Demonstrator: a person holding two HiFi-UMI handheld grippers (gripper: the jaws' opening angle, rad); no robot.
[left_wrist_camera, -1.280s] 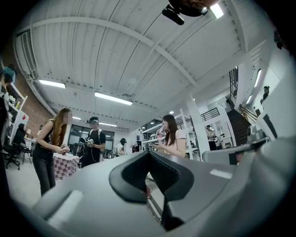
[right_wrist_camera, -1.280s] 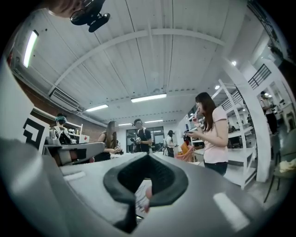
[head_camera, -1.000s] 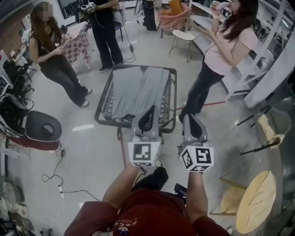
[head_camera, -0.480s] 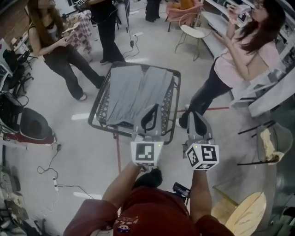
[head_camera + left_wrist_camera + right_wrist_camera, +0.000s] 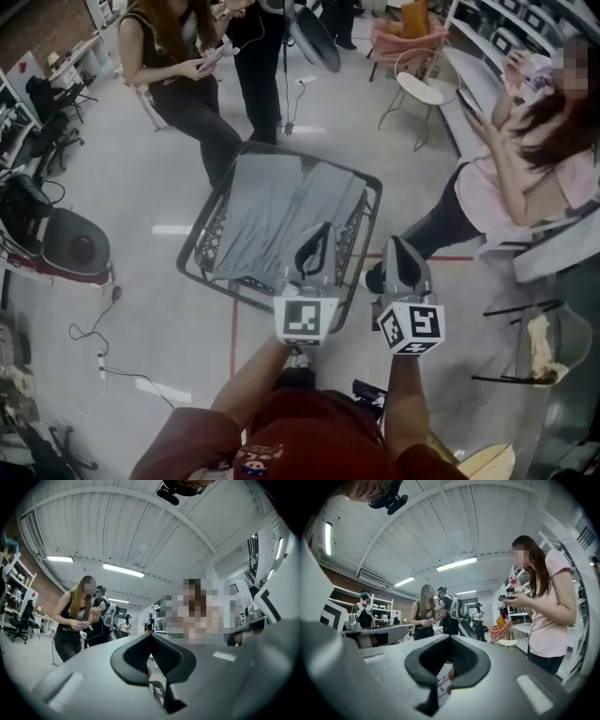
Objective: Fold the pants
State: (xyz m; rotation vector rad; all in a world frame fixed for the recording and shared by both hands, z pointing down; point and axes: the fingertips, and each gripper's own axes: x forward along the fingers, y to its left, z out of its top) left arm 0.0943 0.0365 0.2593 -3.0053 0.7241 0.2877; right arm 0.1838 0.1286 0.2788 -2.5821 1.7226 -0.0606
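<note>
Grey pants (image 5: 281, 211) lie spread flat, legs side by side, on a low metal-framed table (image 5: 199, 270) in the middle of the head view. My left gripper (image 5: 321, 232) is held level over the table's near edge, close to the near end of the pants; it is shut and holds nothing. Beside it to the right, my right gripper (image 5: 395, 246) hangs just off the table's near right corner, also shut and empty. Along the left gripper (image 5: 152, 637) and along the right gripper (image 5: 450, 639) the jaws meet with nothing between them.
A person in a pink shirt (image 5: 511, 187) stands close to the table's right side. Two people in black (image 5: 183, 84) stand behind its far left corner. A white chair (image 5: 417, 89) stands at the back right, cables (image 5: 94, 328) and dark gear (image 5: 70, 248) at the left.
The table and pants have come nearer in the head view. Both grippers have moved forward toward the table's near edge, still shut. The person in pink now stands closer at the right.
</note>
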